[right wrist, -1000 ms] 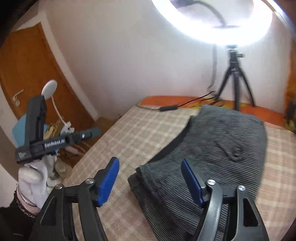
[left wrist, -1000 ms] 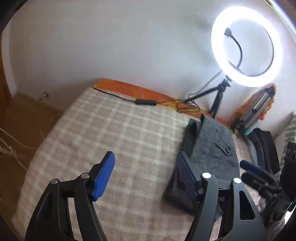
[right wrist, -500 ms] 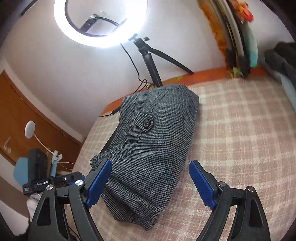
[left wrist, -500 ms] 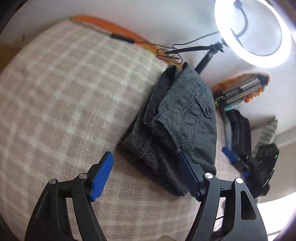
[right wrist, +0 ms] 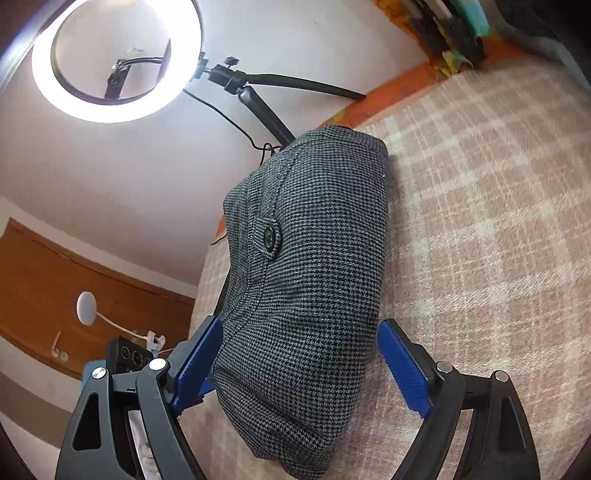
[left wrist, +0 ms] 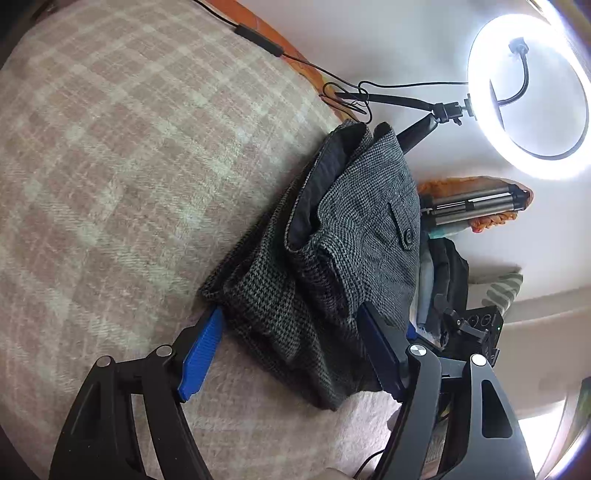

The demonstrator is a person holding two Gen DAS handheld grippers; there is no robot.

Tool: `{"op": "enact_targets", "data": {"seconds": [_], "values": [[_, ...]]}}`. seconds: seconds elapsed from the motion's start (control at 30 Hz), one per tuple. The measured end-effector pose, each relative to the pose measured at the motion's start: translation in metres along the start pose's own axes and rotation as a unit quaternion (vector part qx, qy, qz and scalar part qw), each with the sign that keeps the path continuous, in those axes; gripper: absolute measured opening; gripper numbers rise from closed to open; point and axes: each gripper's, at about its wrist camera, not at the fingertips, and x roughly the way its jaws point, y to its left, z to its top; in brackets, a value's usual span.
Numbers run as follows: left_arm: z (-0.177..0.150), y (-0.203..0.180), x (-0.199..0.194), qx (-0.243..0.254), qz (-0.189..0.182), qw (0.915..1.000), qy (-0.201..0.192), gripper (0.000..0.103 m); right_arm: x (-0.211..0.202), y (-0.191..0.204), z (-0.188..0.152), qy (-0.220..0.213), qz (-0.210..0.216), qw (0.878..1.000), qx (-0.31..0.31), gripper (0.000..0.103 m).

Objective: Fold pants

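Grey houndstooth pants (left wrist: 332,251) lie folded in a thick bundle on the plaid bed cover (left wrist: 110,147). A buttoned pocket flap faces up. My left gripper (left wrist: 291,350) is open, its blue fingers on either side of the bundle's near corner, low over the bed. The right wrist view shows the same pants (right wrist: 310,295) close up. My right gripper (right wrist: 299,365) is open and straddles the bundle's near end, one finger on each side. The other gripper shows at the right in the left wrist view (left wrist: 476,328).
A lit ring light (left wrist: 528,96) on a black tripod stands behind the bundle, with cables on the orange bed edge (left wrist: 258,22). Folded clothes (left wrist: 443,280) and a folded tripod (left wrist: 476,203) lie to the right. A wooden door (right wrist: 55,288) shows at left.
Both grippers have come down and closer to the pants. Each now has its open fingers around an end of the bundle. The pants have not visibly moved.
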Motion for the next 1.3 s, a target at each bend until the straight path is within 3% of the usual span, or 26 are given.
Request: {"op": "enact_targets", "data": {"seconds": [0.03, 0.27, 0.4, 0.6, 0.73, 0.87, 0.97, 1.03, 1.1, 1.3], "values": [[0.001, 0.0, 0.002, -0.003, 0.0, 1.0, -0.003, 0.08, 0.003, -0.002, 0.001, 0.002, -0.001, 1.0, 0.003, 0.088], [0.006, 0.005, 0.003, -0.037, -0.006, 0.9986, -0.036, 0.082, 0.024, -0.017, 0.011, 0.001, 0.013, 0.999, 0.031, 0.089], [0.0, 0.004, 0.001, -0.022, 0.002, 0.9984, -0.052, 0.083, 0.031, -0.013, 0.019, 0.004, 0.017, 1.0, 0.02, 0.089], [-0.005, -0.016, 0.009, 0.014, 0.043, 0.9953, -0.085, 0.086, 0.039, -0.008, 0.026, 0.01, 0.021, 1.0, 0.002, 0.087], [0.006, -0.017, 0.011, -0.004, 0.033, 0.9934, -0.11, 0.086, 0.043, -0.006, 0.028, 0.01, 0.023, 1.0, -0.008, 0.087], [0.014, -0.02, 0.021, -0.001, 0.052, 0.9923, -0.112, 0.074, 0.046, -0.006, 0.029, 0.012, 0.024, 1.0, -0.01, 0.08], [0.013, -0.025, 0.027, 0.022, 0.079, 0.9891, -0.122, 0.058, 0.051, -0.008, 0.031, 0.013, 0.027, 1.0, -0.002, 0.066], [0.013, -0.028, 0.027, 0.033, 0.087, 0.9876, -0.126, 0.036, 0.054, -0.008, 0.031, 0.017, 0.026, 1.0, -0.002, 0.049], [0.013, -0.03, 0.024, 0.043, 0.093, 0.9855, -0.135, 0.027, 0.055, -0.005, 0.029, 0.015, 0.015, 1.0, -0.009, 0.042], [0.005, -0.051, 0.02, 0.11, 0.116, 0.9745, -0.158, 0.018, 0.051, 0.028, 0.023, -0.002, -0.043, 0.996, -0.077, 0.023]]}}
